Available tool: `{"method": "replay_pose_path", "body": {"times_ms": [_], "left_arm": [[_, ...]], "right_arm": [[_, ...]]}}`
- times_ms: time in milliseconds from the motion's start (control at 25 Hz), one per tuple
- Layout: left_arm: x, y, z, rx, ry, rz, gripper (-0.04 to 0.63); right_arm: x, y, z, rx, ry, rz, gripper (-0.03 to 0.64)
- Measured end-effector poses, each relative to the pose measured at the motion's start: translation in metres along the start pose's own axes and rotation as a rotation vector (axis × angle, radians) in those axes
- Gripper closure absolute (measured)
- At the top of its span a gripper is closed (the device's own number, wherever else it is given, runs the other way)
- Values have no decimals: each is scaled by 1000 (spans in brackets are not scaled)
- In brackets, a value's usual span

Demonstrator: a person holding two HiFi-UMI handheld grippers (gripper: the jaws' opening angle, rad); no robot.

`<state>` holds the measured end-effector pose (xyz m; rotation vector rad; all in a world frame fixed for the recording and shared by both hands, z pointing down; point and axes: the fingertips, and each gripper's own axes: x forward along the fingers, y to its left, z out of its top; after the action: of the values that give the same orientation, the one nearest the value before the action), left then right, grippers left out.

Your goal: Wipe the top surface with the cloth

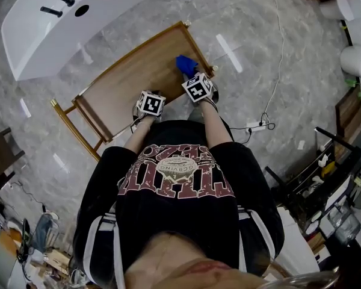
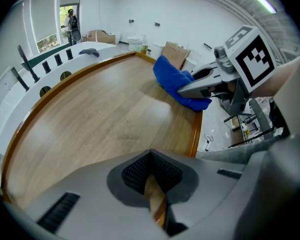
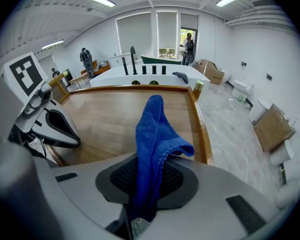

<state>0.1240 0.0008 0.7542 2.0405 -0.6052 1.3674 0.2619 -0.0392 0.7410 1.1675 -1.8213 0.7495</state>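
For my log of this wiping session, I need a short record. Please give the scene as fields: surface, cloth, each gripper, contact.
surface: wooden table top, raised rim, otherwise bare
cloth: blue cloth, bunched, by the top's right edge
right gripper: right gripper, shut on the cloth
left gripper: left gripper, jaws nearly together, holding nothing, at the near edge
contact: in the left gripper view the cloth appears to rest on the wood
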Motion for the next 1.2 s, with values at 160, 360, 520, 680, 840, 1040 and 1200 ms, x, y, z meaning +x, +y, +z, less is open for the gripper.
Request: {"method": "replay_pose_path", "body": {"times_ms": [160,360,520,680,840,1040,1200], "left_arm": [[1,2,0,20,18,16,547],[3,2,0,17,48,8,547],[5,2,1,4,39,-10,546],[3,5,1,-13,36,-8,546],[3,2,1,-28,26,-36,547],[-1,2,2,-26,-2,-26,548],[-8,9,3,-48,-33,-1,548]], "right_arm": [[-4,-16,-5,20,4,-56,540],[-9,-36,-11,53,16,-111,540],[-14,-51,-18,69,39,-175,540],[-15,-53,-19,73,47,-186,540],[-13,-53,-18,95,56,-177,540],[-16,-55,-15,182,64,-184,541],[-11,-44,-8,176,56,-158,541]]}}
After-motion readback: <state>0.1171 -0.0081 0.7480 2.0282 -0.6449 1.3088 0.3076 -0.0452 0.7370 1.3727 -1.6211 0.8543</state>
